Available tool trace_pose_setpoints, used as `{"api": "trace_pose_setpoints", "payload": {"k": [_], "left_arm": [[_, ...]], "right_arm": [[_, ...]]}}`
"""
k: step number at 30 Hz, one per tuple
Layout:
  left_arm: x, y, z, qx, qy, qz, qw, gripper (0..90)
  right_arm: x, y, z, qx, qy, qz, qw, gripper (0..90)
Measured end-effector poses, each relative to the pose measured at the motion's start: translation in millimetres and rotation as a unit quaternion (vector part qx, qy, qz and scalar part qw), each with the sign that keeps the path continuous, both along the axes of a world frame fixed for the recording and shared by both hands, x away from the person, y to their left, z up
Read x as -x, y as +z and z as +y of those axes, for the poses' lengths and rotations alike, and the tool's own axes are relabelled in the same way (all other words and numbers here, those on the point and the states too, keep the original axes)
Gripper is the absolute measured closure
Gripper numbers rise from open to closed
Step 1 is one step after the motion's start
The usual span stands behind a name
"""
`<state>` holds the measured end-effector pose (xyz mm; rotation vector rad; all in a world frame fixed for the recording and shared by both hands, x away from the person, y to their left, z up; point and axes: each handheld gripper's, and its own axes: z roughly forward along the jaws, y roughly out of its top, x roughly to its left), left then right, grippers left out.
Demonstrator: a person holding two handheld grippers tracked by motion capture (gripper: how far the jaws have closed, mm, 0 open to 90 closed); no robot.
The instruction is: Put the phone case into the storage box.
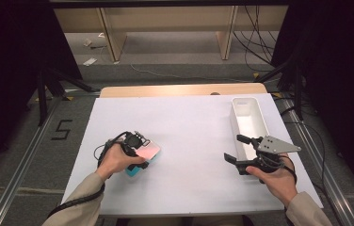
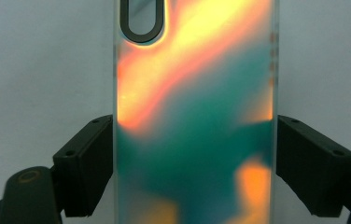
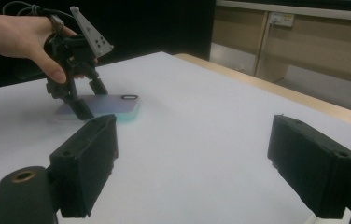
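The case [image 1: 143, 157] lies flat on the white sheet [image 1: 189, 127], lower left of centre in the high view. It is a phone case with an iridescent orange-and-teal back and a camera cutout [image 2: 142, 21] at its far end.

The left gripper [image 1: 137, 149] stands over the case, pointing down. In the left gripper view I see both jaws against the long edges of the case, one on each side, so I read the left gripper as pinching the case across its width. The case is not yet lifted; in the right gripper view [image 3: 101, 105] it rests on the sheet.

The right gripper [image 1: 234, 149] sits at the lower right of the high view, jaws spread and nothing between them. It lies just beside the near end of the white bin [image 1: 248, 120], an open, empty container at the right of the sheet.

Step in hand, as I judge it: grasp of the case is made; transfer is pending. The next move likely calls for a straight lift, with the pinch held firm so the smooth edges do not slip, then a carry toward the bin.

View differences: the left gripper view gives jaw contact and the cutout, not the bin. The high view gives the layout of case, bin and both hands. The right gripper view gives a side look at the left gripper [image 3: 86, 100] and the case flat on the sheet.
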<state>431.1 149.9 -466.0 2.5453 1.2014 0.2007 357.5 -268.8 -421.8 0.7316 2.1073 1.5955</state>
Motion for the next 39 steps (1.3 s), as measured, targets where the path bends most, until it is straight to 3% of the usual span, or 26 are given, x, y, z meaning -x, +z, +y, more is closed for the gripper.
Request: {"api": "trace_pose_setpoints", "payload": {"k": [10, 18, 25, 39], "left_arm": [[3.0, 11.5, -0.3, 0.021, 0.001, -0.037, 0.9991, 17.1], [5.0, 16.0, -1.8, 0.032, 0.001, -0.056, 0.9979, 17.1], [7.1, 21.5, -2.1, 0.050, 0.003, -0.079, 0.9956, 17.1], [9.0, 25.4, -1.8, 0.072, -0.002, -0.105, 0.9919, 17.0]], "right_arm": [[-0.2, -0.2, -0.2, -0.002, -0.004, 0.002, 1.0000, 16.4], [-0.8, -0.3, -0.1, -0.003, -0.006, 0.001, 1.0000, 16.3], [-1.2, -0.4, 0.9, -0.005, -0.011, 0.003, 0.9999, 16.0], [-1.7, -0.4, 3.7, -0.004, -0.016, 0.007, 0.9998, 15.9]]}}
